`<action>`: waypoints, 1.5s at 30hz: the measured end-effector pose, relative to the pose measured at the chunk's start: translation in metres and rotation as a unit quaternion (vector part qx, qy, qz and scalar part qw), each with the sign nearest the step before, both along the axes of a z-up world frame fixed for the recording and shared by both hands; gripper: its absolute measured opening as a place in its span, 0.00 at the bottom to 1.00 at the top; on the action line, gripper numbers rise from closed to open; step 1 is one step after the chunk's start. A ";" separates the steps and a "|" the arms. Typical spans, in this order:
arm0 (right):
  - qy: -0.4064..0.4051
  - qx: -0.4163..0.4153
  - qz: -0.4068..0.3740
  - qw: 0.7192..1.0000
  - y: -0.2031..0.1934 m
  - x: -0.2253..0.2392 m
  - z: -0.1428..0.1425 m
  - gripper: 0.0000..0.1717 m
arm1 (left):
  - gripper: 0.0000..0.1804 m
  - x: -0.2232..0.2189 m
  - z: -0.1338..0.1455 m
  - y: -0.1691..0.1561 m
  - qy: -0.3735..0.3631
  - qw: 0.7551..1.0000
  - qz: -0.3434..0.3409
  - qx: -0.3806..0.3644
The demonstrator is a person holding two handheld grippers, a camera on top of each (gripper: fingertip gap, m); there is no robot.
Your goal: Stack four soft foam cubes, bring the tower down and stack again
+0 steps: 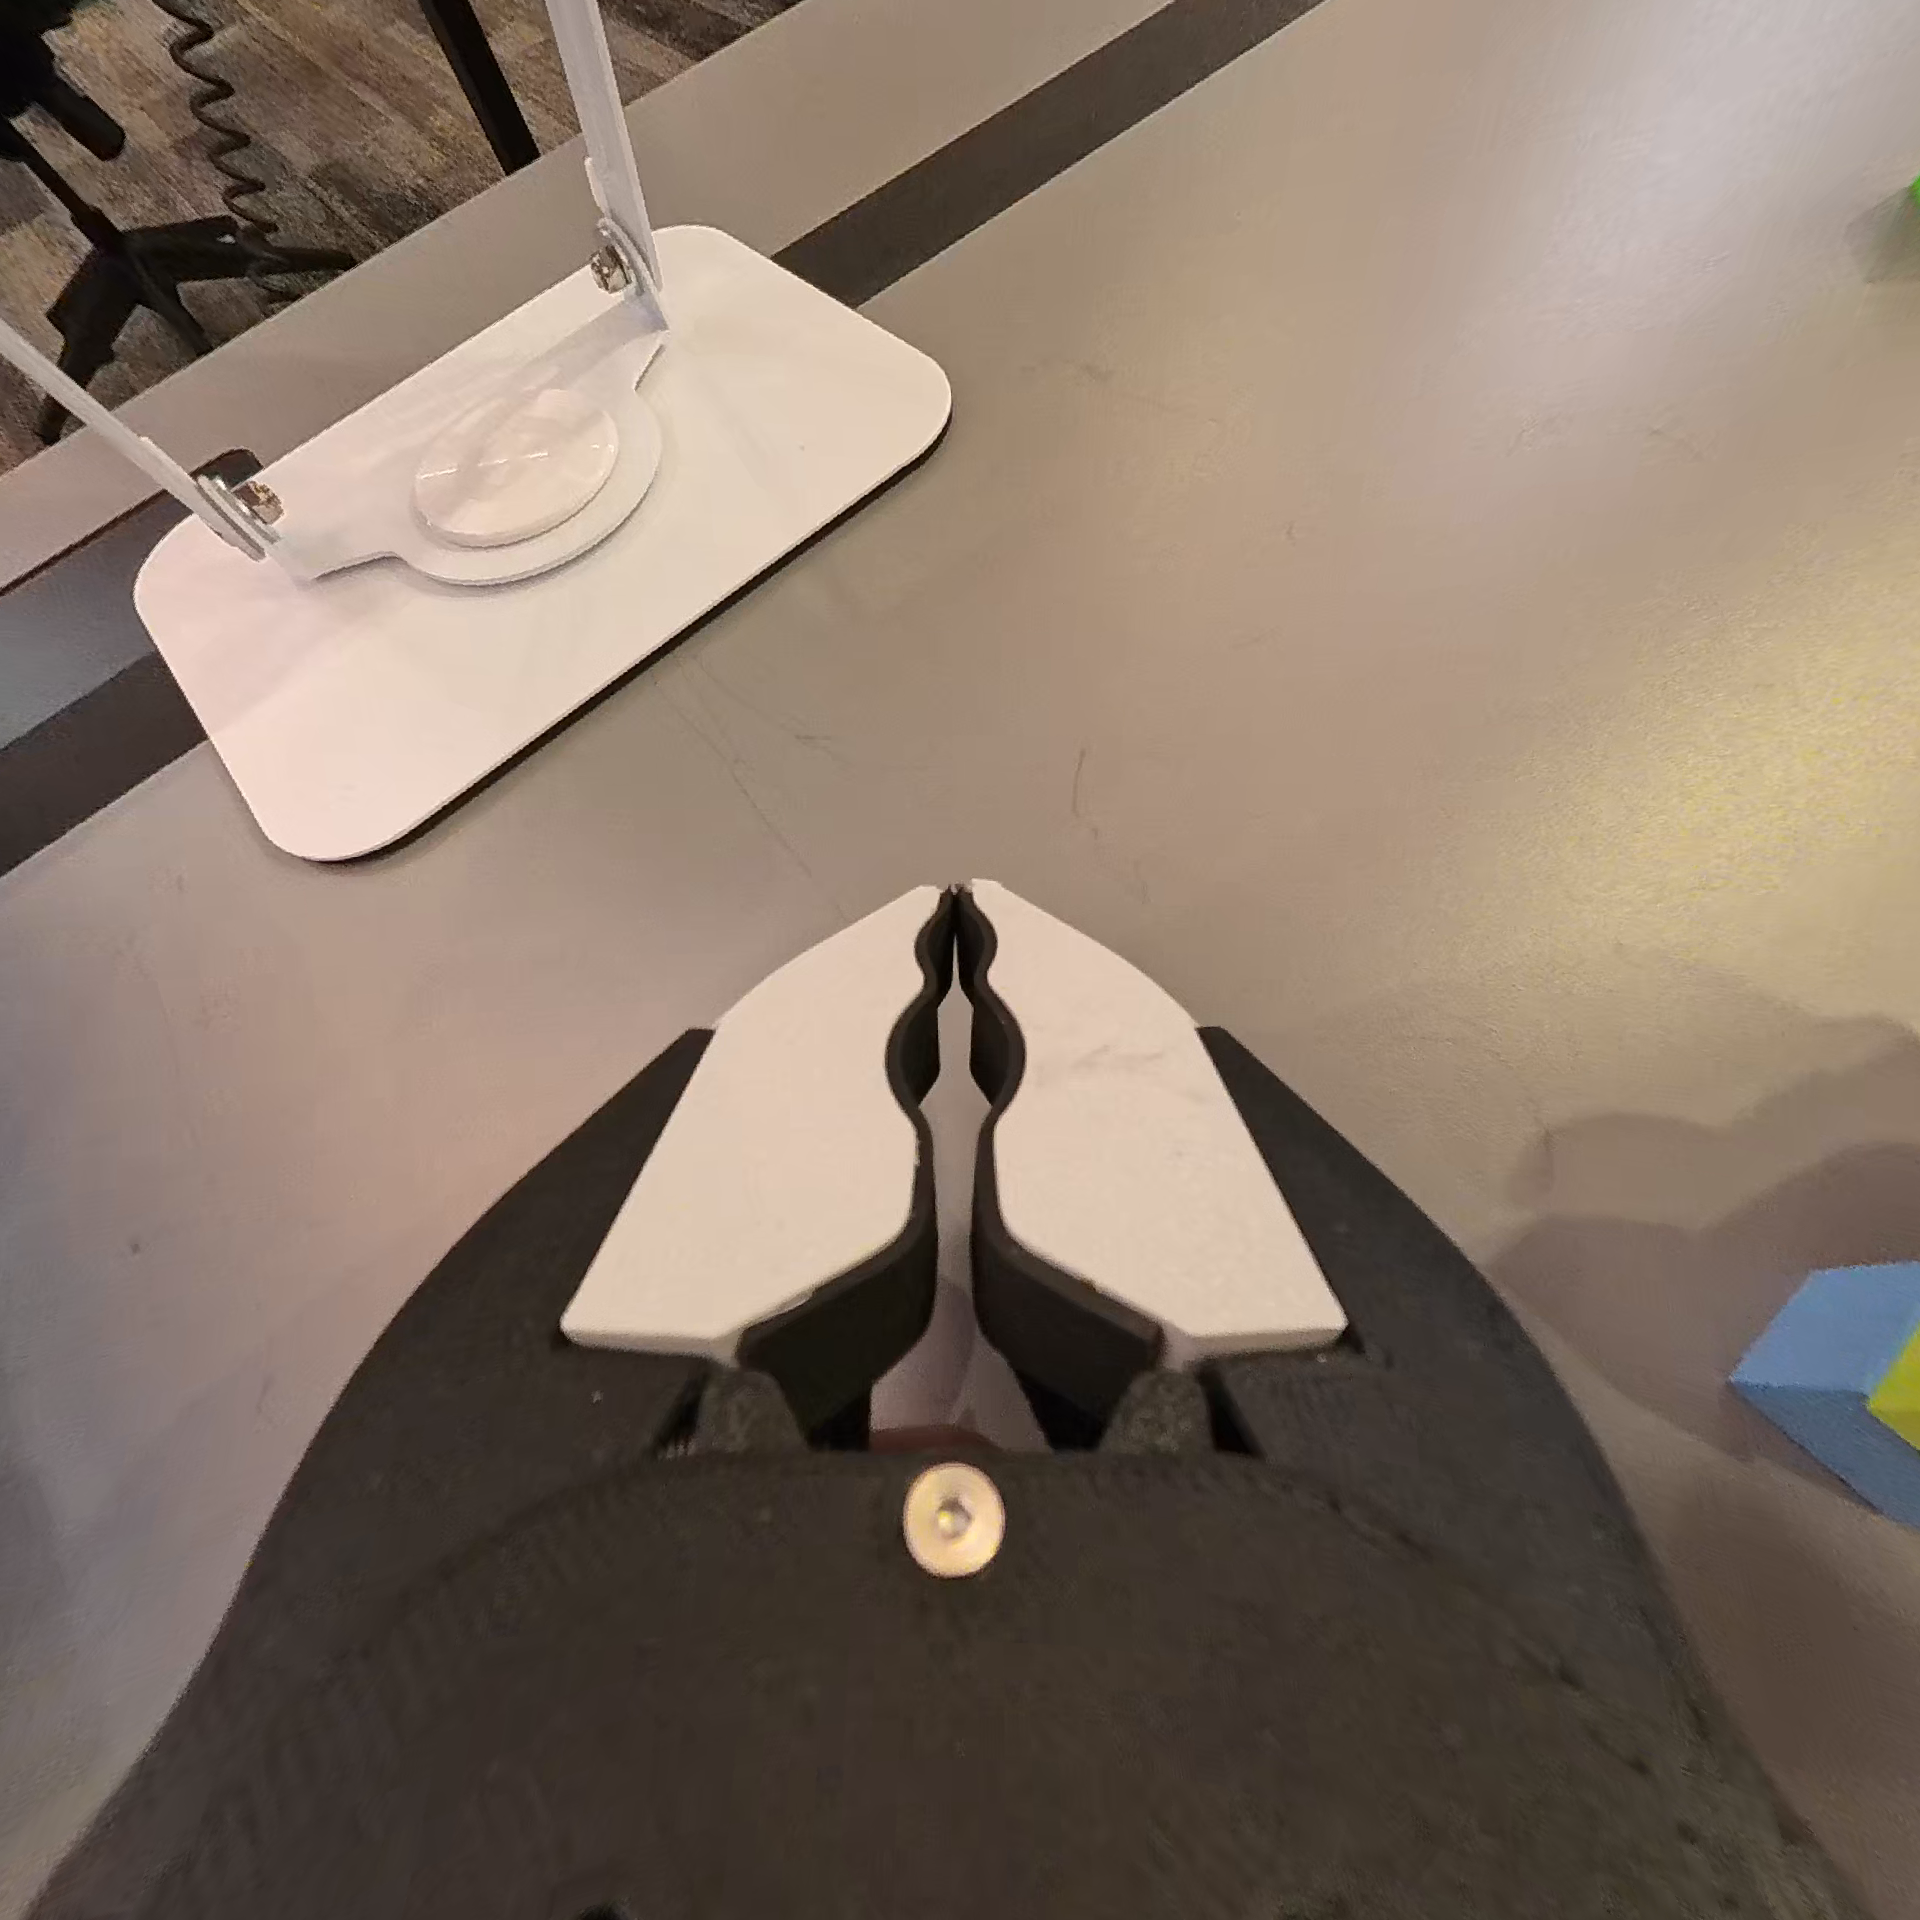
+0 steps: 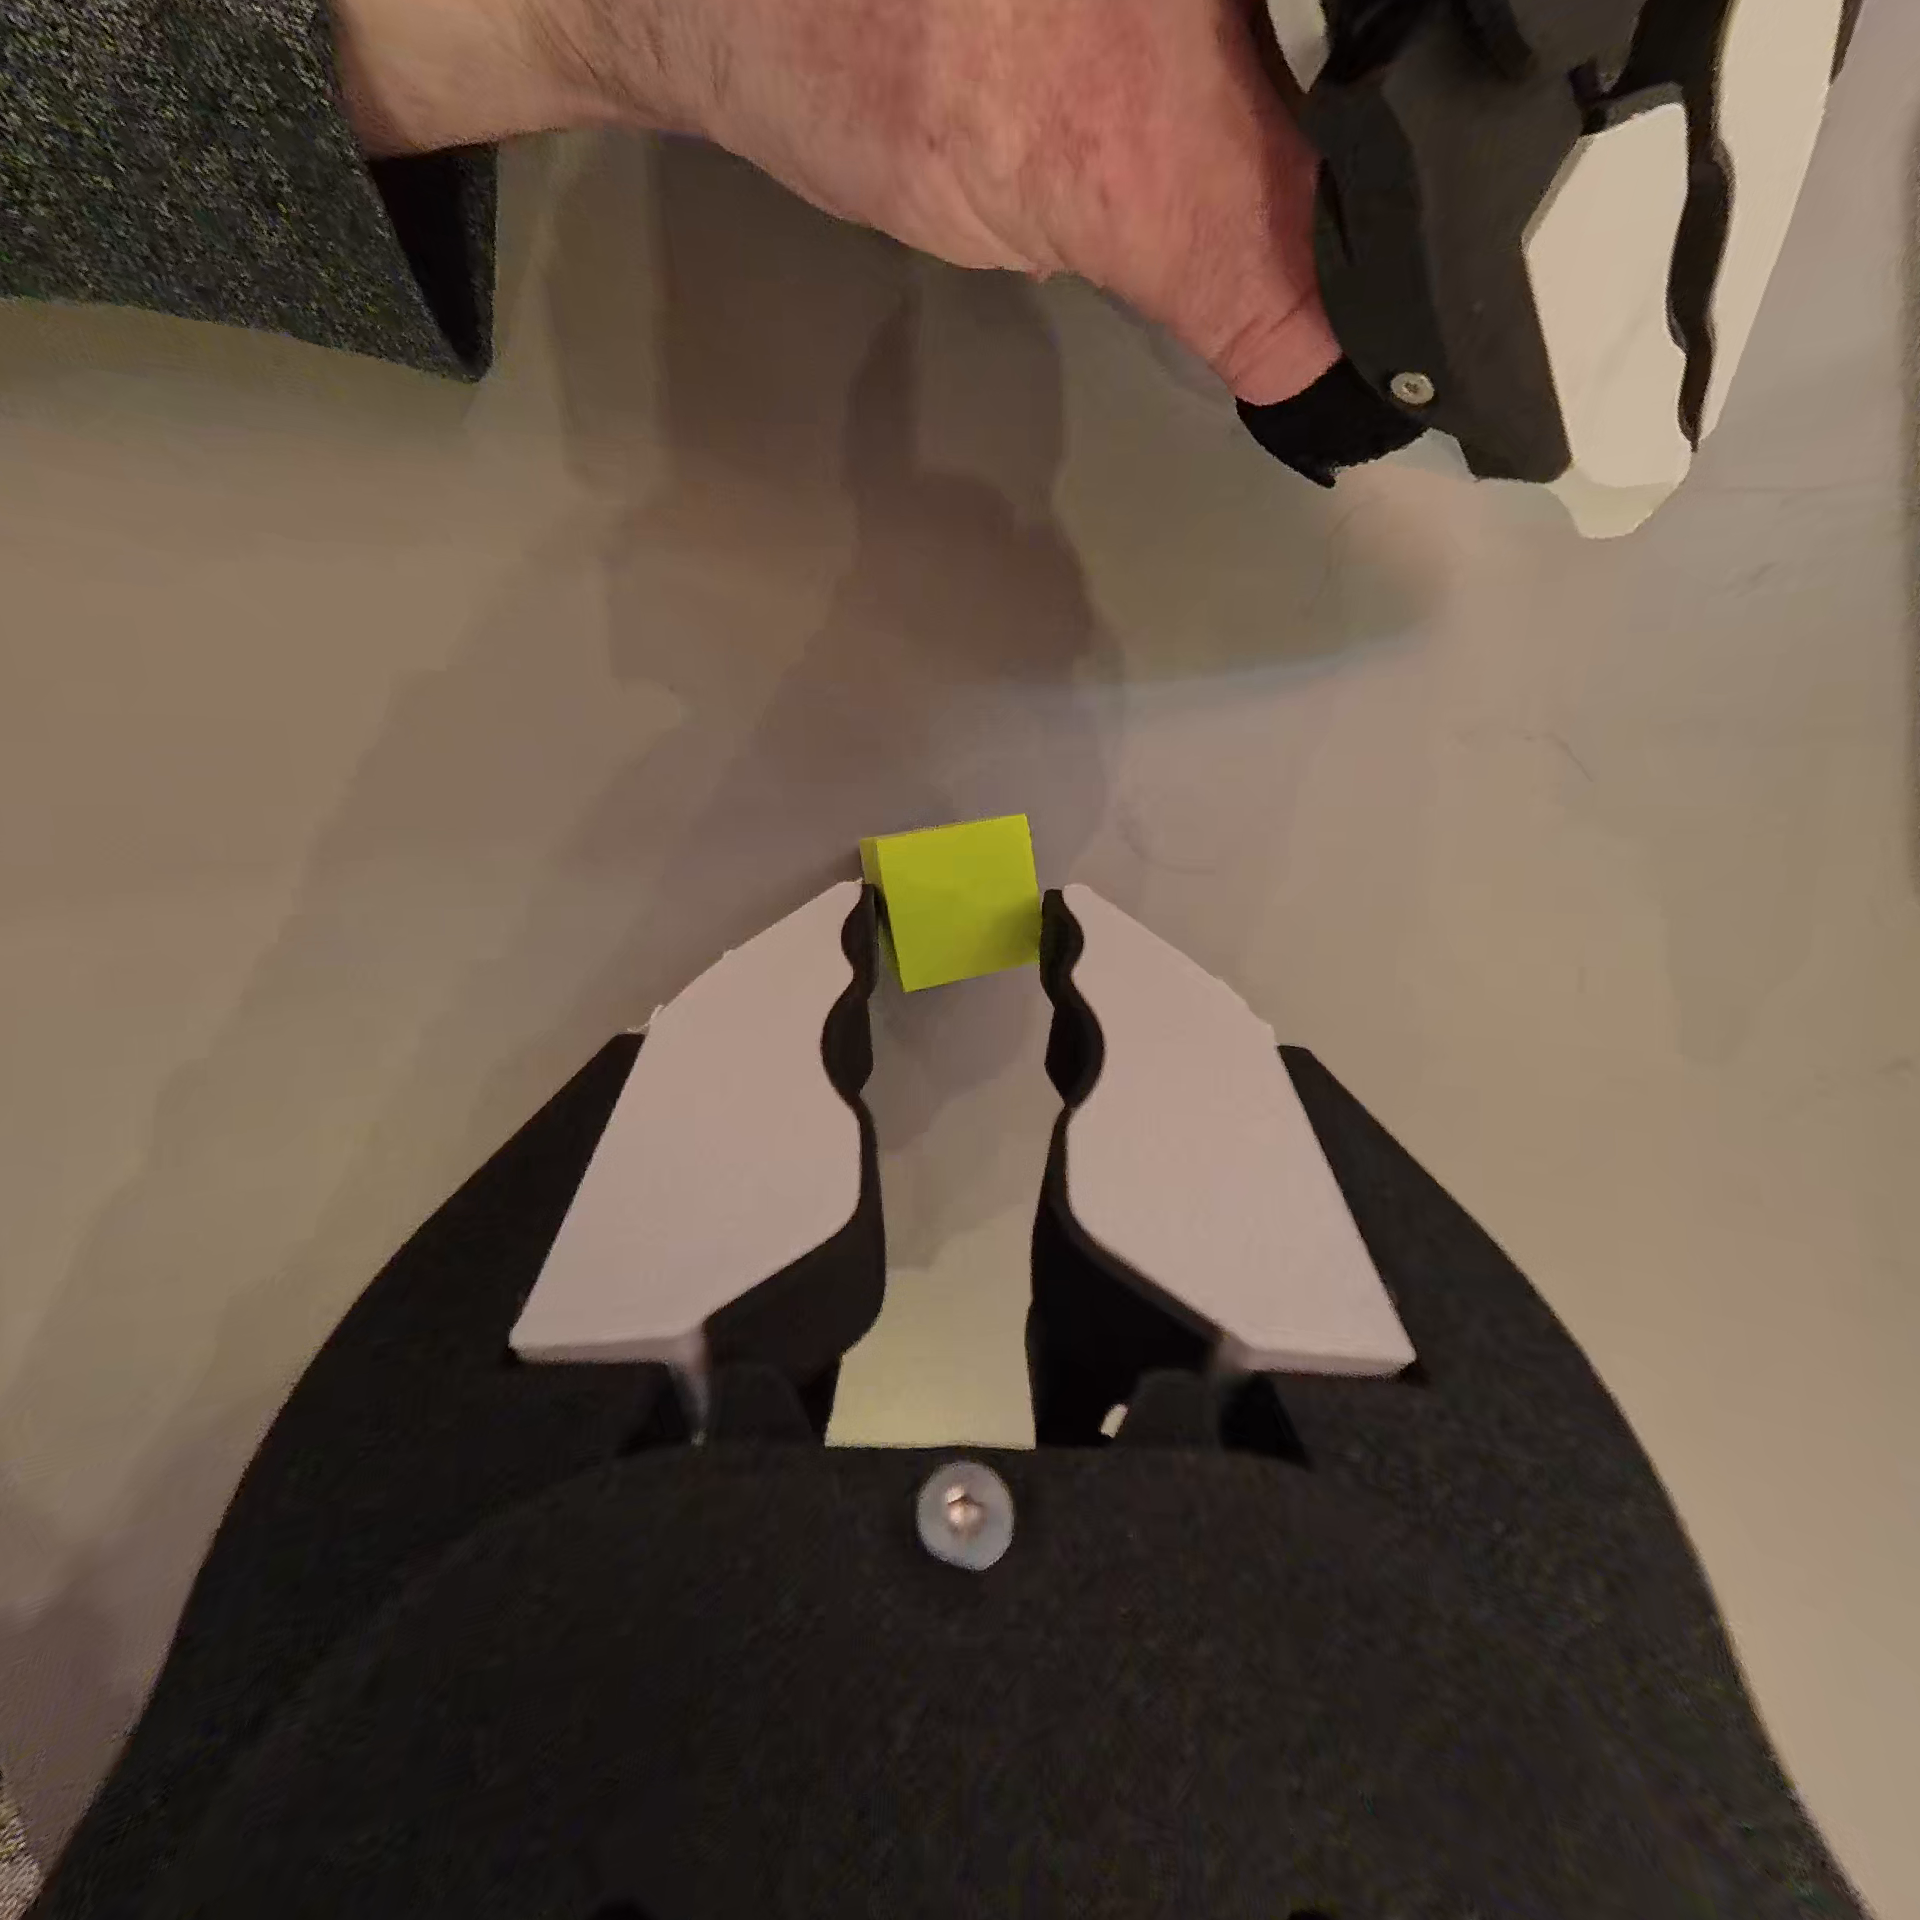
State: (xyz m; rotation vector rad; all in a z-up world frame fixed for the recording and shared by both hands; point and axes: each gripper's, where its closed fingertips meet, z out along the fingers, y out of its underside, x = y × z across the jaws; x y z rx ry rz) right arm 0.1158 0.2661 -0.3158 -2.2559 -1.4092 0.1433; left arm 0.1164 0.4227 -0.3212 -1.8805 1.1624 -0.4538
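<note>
- Right hand-held gripper (image 2: 958, 902) is clamped on a lime-green foam cube (image 2: 956, 904), one black pad pressed on each side; the cube sits a bit crooked between the tips, up above the grey tabletop (image 2: 312, 779).
- Left hand-held gripper (image 1: 956, 891) is fully closed on nothing, tips touching, over bare tabletop.
- From the right wrist view you can also see a person's hand (image 2: 935, 135) holding that left one, grey sleeve (image 2: 177, 177) behind it.
- Off to its right edge: a blue cube (image 1: 1829, 1361) with a green cube (image 1: 1899, 1397) right against it, mostly cut off.
- Further out, a white stand base (image 1: 540, 603) sits near the tabletop's far edge.
</note>
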 end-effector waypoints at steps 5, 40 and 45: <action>0.006 0.001 0.001 1.000 0.000 0.000 0.003 0.17 | 0.00 0.000 0.000 0.000 -0.001 1.000 0.000 0.000; 0.005 0.104 -0.153 0.983 -0.013 0.222 0.053 0.28 | 0.00 0.000 -0.001 -0.001 0.006 1.000 -0.002 0.003; -0.040 0.058 -0.128 0.989 -0.030 0.285 0.021 0.28 | 0.00 0.000 -0.002 -0.001 0.010 1.000 -0.002 0.004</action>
